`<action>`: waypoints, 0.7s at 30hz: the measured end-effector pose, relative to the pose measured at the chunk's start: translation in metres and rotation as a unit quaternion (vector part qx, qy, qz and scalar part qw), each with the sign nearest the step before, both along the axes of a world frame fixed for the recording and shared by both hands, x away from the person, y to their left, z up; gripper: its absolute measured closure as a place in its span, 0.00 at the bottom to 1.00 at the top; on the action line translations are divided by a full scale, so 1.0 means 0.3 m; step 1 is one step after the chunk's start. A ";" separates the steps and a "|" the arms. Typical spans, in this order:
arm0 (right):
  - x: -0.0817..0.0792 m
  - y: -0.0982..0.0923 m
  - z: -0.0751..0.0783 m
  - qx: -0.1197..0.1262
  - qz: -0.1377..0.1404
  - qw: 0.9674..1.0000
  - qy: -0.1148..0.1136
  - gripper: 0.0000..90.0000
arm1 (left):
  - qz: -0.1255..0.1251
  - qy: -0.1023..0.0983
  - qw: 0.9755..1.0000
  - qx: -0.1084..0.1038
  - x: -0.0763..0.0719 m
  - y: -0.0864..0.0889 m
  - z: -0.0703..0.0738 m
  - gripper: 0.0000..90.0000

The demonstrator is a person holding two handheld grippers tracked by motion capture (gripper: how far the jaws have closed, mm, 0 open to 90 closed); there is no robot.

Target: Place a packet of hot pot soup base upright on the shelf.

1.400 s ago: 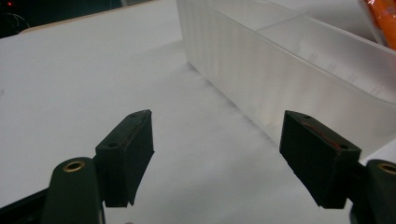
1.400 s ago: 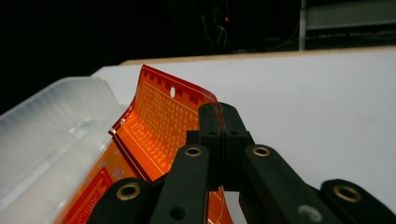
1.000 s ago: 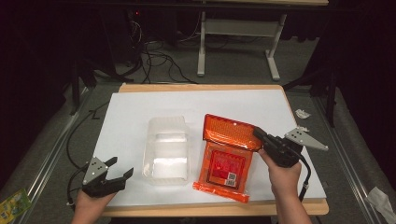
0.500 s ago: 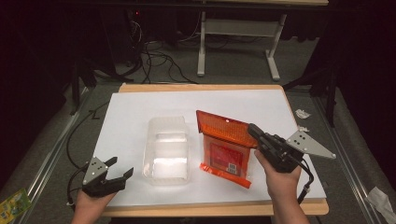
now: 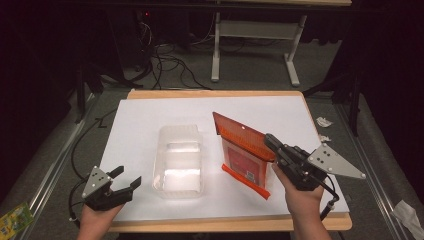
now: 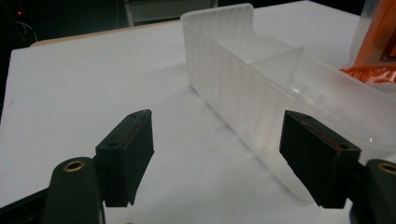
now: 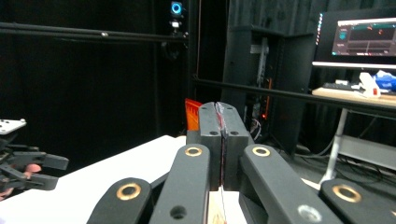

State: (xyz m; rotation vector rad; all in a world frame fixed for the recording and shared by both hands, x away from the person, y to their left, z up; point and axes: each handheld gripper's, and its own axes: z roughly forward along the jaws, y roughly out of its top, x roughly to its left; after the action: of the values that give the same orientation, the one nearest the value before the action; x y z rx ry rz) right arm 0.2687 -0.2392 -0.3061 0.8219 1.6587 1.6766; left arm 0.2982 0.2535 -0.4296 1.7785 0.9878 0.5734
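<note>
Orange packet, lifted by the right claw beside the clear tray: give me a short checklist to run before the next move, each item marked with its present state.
1. Right claw shut on the orange packet: ok; its jaws pinch the packet's edge in the right gripper view.
2. Packet off the table: not ok; it hangs tilted, and its lower edge looks to rest on the white table.
3. Clear tray free to receive: ok; both compartments look bare.
4. Left claw ready to steady the tray: ok; it is open, beside the tray's wall and not touching it.
5. Packet sealed: cannot tell.
</note>
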 end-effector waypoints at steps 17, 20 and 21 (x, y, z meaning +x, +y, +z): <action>0.007 0.028 -0.033 -0.005 0.024 1.000 0.017 1.00 | -0.045 -0.011 0.998 -0.047 0.050 -0.160 0.157 0.29; 0.009 0.019 -0.038 -0.003 0.020 1.000 0.017 1.00 | -0.064 -0.012 0.997 -0.050 0.078 -0.217 0.191 0.28; 0.011 0.017 -0.039 -0.002 0.018 1.000 0.017 1.00 | -0.070 -0.015 0.996 -0.049 0.087 -0.239 0.203 0.27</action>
State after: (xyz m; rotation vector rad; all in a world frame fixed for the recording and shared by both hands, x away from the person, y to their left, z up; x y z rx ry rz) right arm 0.2719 -0.2342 -0.3177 0.8285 1.7087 1.6923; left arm 0.3242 0.1818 -0.3688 1.7303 0.8478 0.4546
